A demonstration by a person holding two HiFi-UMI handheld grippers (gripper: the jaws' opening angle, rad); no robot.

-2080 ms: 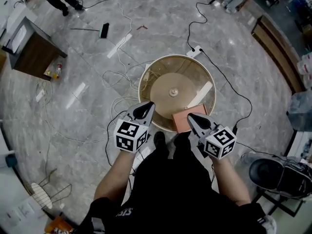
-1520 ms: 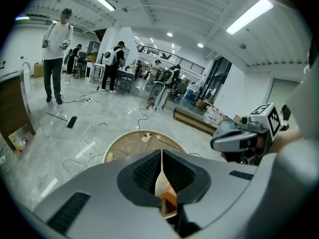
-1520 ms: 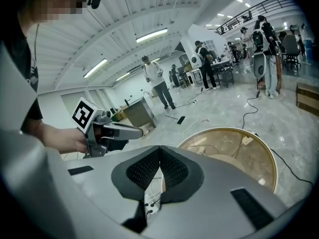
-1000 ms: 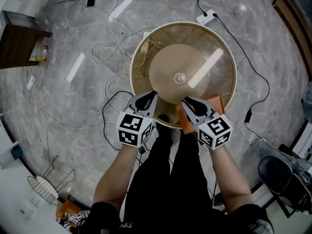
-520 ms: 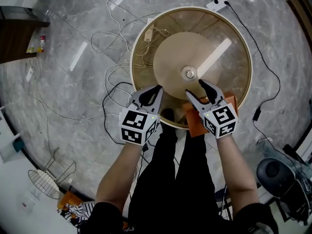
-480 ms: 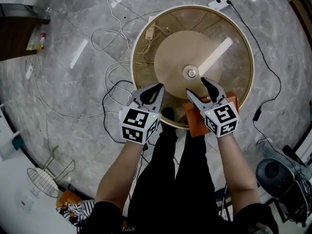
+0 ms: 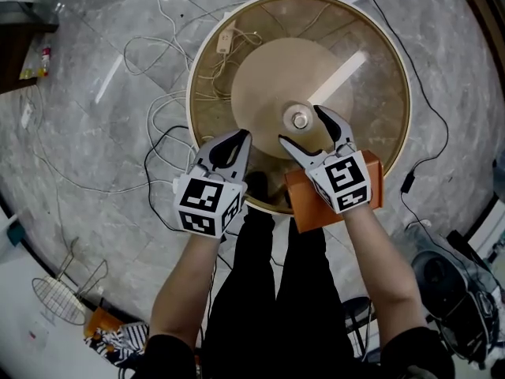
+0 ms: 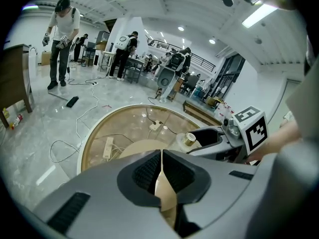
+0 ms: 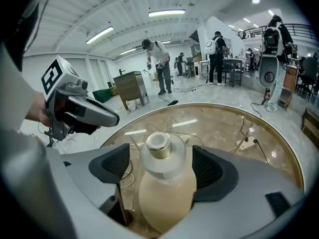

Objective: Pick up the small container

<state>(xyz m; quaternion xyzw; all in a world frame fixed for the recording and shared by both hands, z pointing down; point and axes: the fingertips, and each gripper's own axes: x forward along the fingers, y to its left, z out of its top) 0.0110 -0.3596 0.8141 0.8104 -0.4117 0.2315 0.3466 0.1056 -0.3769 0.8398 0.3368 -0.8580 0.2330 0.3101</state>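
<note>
The small container (image 7: 300,120) is a clear little jar with a gold cap; it stands upright at the middle of the round glass table (image 7: 379,38). My right gripper (image 7: 301,126) is open around it, its jaws have just been opening, and one finger stands on each side. In the right gripper view the container (image 9: 162,158) fills the gap of that gripper (image 9: 163,171), and the pads (image 9: 115,166) do not press on it. My left gripper (image 7: 237,139) is shut on nothing at the table's near left edge. The left gripper view shows its shut jaws (image 8: 162,169) and the container (image 8: 189,139) beyond.
An orange box (image 7: 312,208) sits below my right hand at the table's near edge. A power strip (image 7: 227,38) and loose cables (image 7: 170,101) lie under the glass and across the floor. People stand far off in the hall (image 8: 62,31).
Both grippers have come down toward the table. The right jaws, shut a second ago, have spread wide and now stand on both sides of the container.
</note>
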